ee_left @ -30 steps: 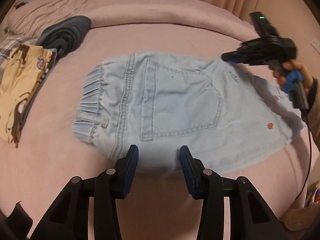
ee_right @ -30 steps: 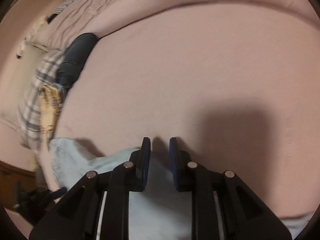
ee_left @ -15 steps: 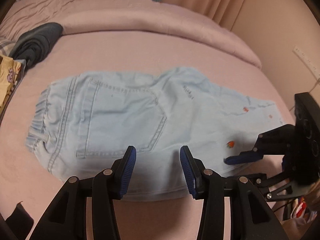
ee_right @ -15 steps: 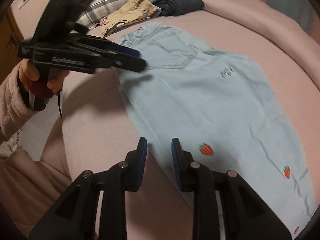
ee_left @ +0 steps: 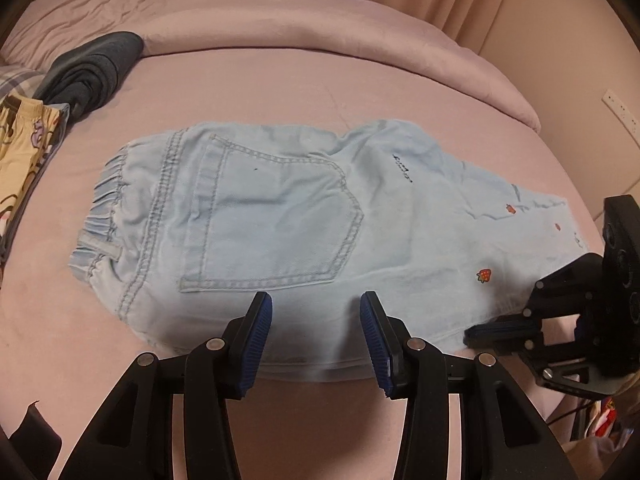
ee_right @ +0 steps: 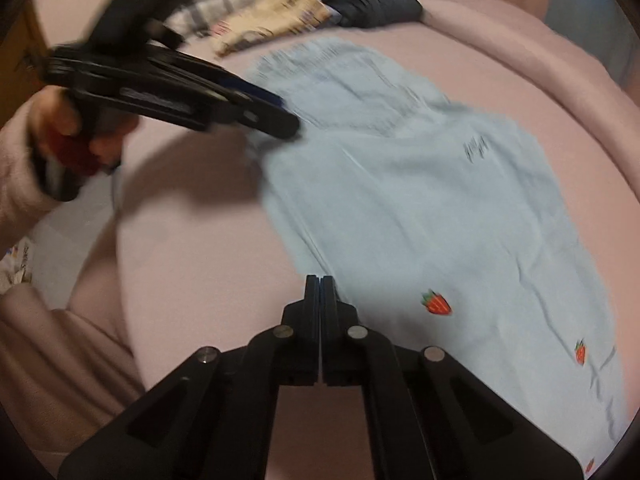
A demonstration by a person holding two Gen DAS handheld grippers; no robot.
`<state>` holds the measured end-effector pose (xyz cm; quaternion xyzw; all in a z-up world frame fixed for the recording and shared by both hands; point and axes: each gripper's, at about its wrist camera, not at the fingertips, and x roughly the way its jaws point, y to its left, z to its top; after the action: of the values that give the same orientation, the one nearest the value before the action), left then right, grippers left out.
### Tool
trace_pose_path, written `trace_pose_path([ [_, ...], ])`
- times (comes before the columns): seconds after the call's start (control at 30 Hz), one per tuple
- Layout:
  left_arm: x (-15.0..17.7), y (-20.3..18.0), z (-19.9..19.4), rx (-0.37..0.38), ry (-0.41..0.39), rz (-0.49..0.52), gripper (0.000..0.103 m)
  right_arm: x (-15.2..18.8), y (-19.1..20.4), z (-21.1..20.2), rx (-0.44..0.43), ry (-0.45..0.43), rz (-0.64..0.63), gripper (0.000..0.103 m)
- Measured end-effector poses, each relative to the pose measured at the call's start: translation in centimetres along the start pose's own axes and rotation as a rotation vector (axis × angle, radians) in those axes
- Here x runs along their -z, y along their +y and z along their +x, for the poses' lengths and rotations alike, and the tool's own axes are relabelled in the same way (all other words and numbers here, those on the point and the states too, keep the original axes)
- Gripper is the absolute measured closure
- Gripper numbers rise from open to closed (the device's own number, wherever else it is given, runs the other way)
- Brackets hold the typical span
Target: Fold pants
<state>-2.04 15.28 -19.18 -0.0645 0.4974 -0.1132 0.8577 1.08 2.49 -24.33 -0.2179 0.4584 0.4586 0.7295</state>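
Light blue denim pants (ee_left: 280,216) with strawberry patches lie flat on the pink bed, waistband to the left, back pocket up, leg running right. They also show in the right wrist view (ee_right: 420,184). My left gripper (ee_left: 316,340) is open, hovering over the pants' near edge below the pocket. My right gripper (ee_right: 320,284) is shut at the near edge of the leg; whether it pinches cloth I cannot tell. It shows in the left wrist view (ee_left: 480,330) at the leg's near edge. The left gripper (ee_right: 272,116) appears blurred in the right wrist view.
A dark folded garment (ee_left: 88,72) and a yellow printed garment (ee_left: 20,152) lie at the bed's left. A rolled pink duvet (ee_left: 320,28) runs along the far side. A wall with an outlet (ee_left: 618,108) stands on the right. The bed's near edge (ee_right: 120,280) drops off.
My right gripper's jaws have closed at the leg's near edge. My left gripper has shifted left along the pants, bringing the waistband and pocket more to centre.
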Motion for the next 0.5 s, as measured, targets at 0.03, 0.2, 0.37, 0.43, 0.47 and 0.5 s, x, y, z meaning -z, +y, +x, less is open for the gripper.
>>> trace_pose_path([
  [0.03,-0.1,-0.3,-0.1,0.016,-0.007,0.006,0.058,0.2,-0.1,-0.4,-0.011,-0.008,0.009,0.100],
  [0.2,0.1,-2.4,0.0,0.043,0.017,0.096,0.044,-0.1,0.0,-2.7,0.029,-0.115,0.010,0.071],
  [0.37,2.0,-3.8,0.4,-0.003,0.042,0.216,0.043,0.3,-0.3,-0.2,0.038,-0.024,-0.014,0.073],
  [0.43,2.2,-4.1,0.6,-0.016,0.049,0.238,0.047,0.4,-0.4,0.4,0.053,-0.018,-0.019,0.081],
  [0.47,2.2,-4.2,0.7,-0.027,0.048,0.253,0.053,0.2,-0.7,0.4,0.037,-0.026,0.005,0.088],
  [0.5,2.3,-4.4,0.9,-0.035,0.051,0.272,0.071,-0.1,-0.9,0.4,0.030,-0.031,0.027,0.093],
])
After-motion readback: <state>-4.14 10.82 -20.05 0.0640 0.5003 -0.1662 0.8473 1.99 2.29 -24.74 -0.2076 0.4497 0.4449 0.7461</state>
